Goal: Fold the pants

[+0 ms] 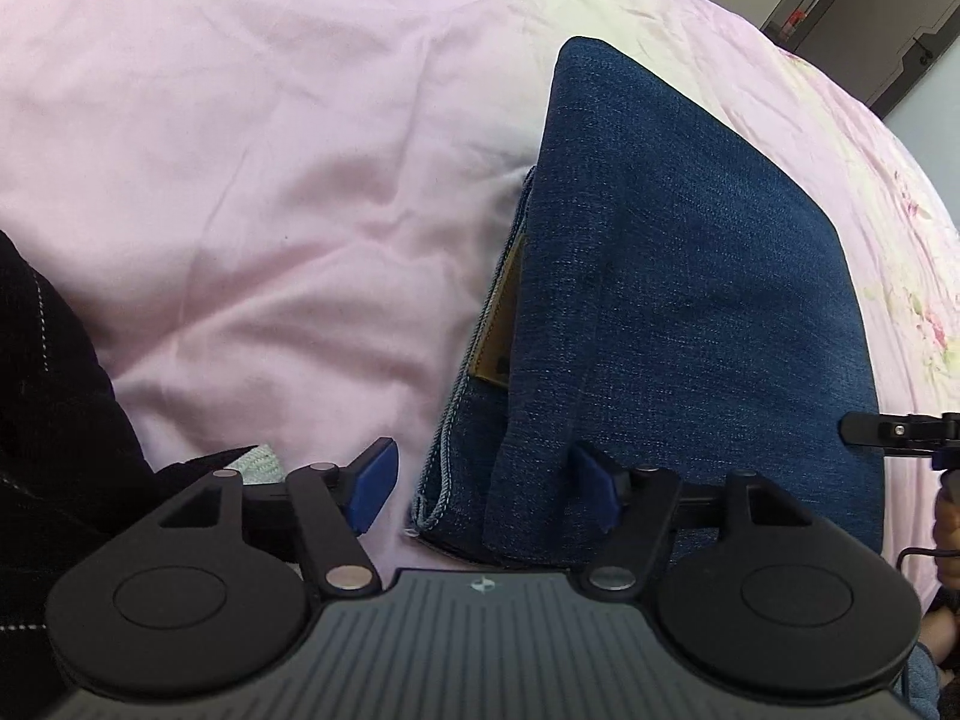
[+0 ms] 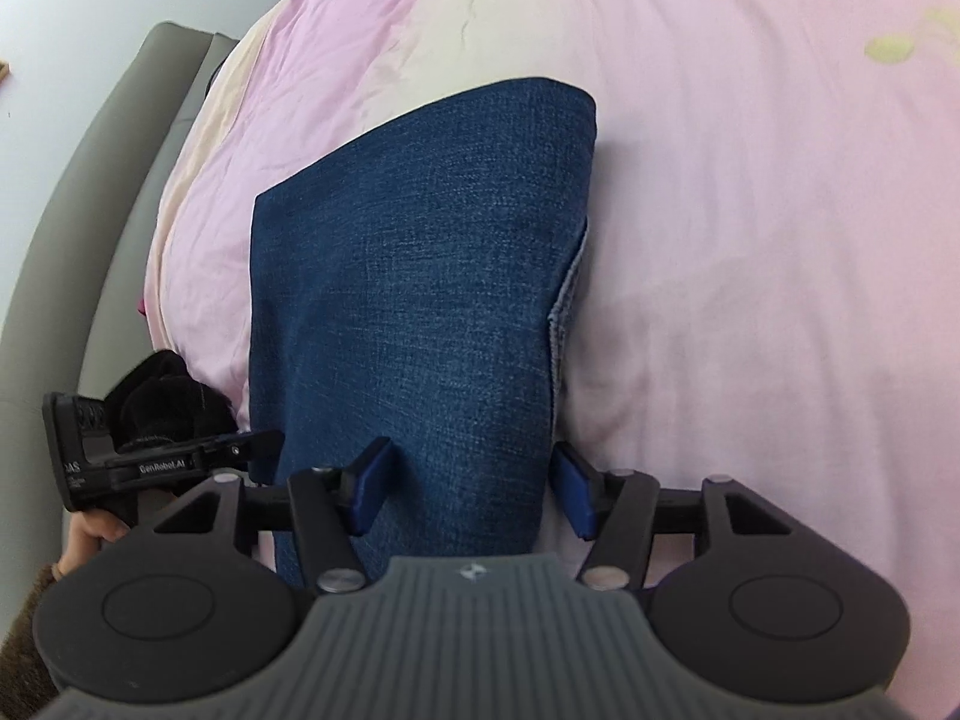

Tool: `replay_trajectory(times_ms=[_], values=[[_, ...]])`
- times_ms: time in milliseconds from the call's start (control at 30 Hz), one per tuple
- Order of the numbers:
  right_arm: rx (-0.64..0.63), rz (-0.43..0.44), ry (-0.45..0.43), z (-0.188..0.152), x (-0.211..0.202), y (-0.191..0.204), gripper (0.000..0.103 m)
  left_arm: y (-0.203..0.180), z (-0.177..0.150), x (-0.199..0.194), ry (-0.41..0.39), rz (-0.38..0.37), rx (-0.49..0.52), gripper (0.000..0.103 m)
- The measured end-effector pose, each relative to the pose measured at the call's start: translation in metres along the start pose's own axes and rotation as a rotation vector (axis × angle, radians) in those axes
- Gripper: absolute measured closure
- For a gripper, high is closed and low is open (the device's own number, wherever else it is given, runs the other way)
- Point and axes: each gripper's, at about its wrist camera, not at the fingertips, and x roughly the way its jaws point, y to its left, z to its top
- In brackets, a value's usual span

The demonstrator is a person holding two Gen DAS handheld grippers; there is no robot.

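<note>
Folded blue denim pants (image 1: pixel 678 300) lie on the pink bed sheet (image 1: pixel 240 180), with a tan waistband patch (image 1: pixel 501 324) showing at their left edge. My left gripper (image 1: pixel 483 486) is open at the near left corner of the pants, its blue pads either side of the folded edge. In the right wrist view the pants (image 2: pixel 432 276) lie flat ahead. My right gripper (image 2: pixel 474 489) is open, its pads straddling the near end of the pants. The left gripper (image 2: pixel 180 459) shows at the left of that view.
A dark garment (image 1: pixel 54 396) lies at the left edge of the bed. A grey padded headboard (image 2: pixel 90 210) runs along the left in the right wrist view. Dark cabinets (image 1: pixel 852 18) stand beyond the bed. The sheet has a floral print (image 1: pixel 924 312) at right.
</note>
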Motion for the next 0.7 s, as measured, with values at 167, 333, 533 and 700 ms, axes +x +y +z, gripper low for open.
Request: replay_trajectory(times_ms=[167, 333, 533, 700], values=[[0.103, 0.085, -0.012, 0.002, 0.014, -0.017, 0.051, 0.003, 0.000, 0.000, 0.001, -0.040, -0.012, 0.038], [0.130, 0.112, -0.016, 0.004, 0.020, -0.020, 0.060, -0.002, -0.001, -0.003, 0.004, -0.058, -0.004, 0.056], [0.052, 0.077, -0.013, 0.015, 0.008, 0.009, 0.080, -0.015, -0.002, -0.005, -0.004, -0.045, -0.002, 0.076], [-0.063, 0.050, 0.004, 0.038, -0.010, 0.054, 0.088, -0.021, -0.002, -0.009, -0.014, -0.059, -0.052, 0.079]])
